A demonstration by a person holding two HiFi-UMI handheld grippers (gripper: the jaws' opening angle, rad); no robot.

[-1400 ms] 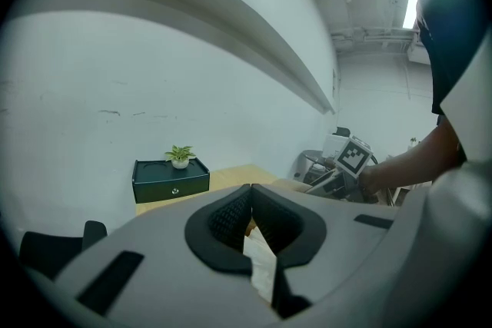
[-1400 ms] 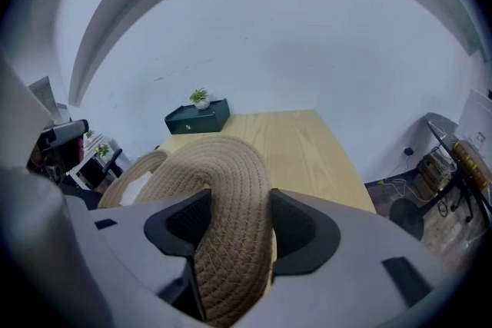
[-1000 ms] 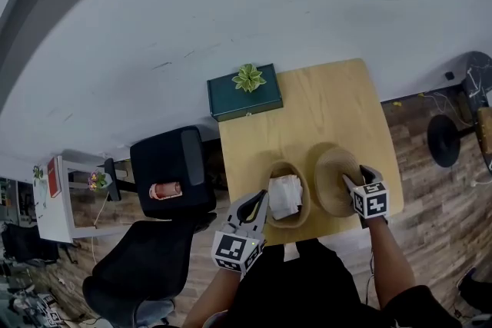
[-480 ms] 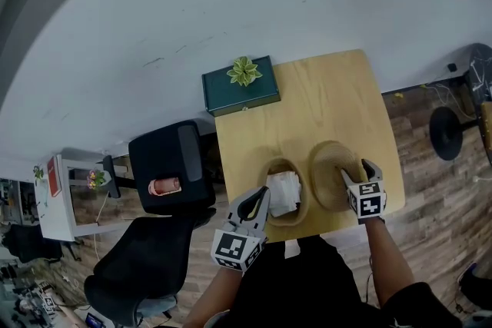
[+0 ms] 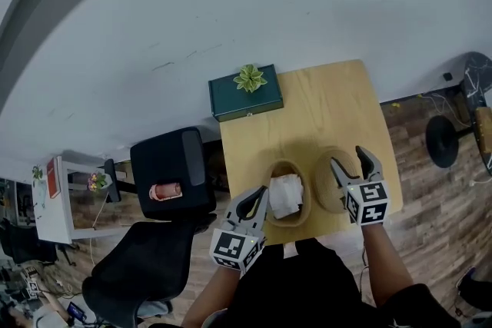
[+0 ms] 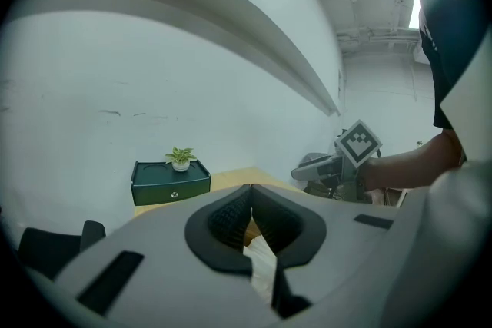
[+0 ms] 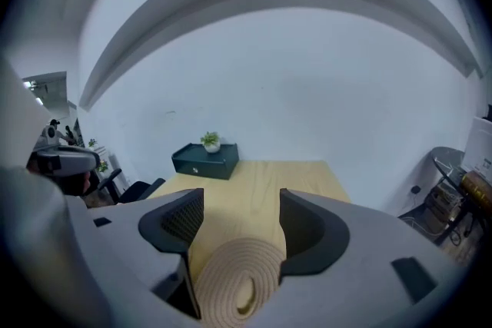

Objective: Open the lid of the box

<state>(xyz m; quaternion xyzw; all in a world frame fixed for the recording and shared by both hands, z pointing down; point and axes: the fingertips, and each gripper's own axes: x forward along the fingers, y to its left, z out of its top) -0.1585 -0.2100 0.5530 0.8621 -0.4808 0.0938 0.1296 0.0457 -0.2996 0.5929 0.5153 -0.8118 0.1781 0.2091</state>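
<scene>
Right gripper (image 5: 347, 159): jaws spread, just opened wider, nothing clamped between them; held above the woven lid (image 5: 327, 188). Lid: laid flat on the wooden table (image 5: 323, 104), just right of the box (image 5: 285, 164). Left gripper (image 5: 261, 196): jaws pressed together at the box's left rim; a grip on the rim cannot be told. Box: uncovered, crumpled white paper (image 5: 285, 194) seen inside.

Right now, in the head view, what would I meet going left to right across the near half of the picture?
black chair → left gripper → box → lid → black round base on the floor
</scene>
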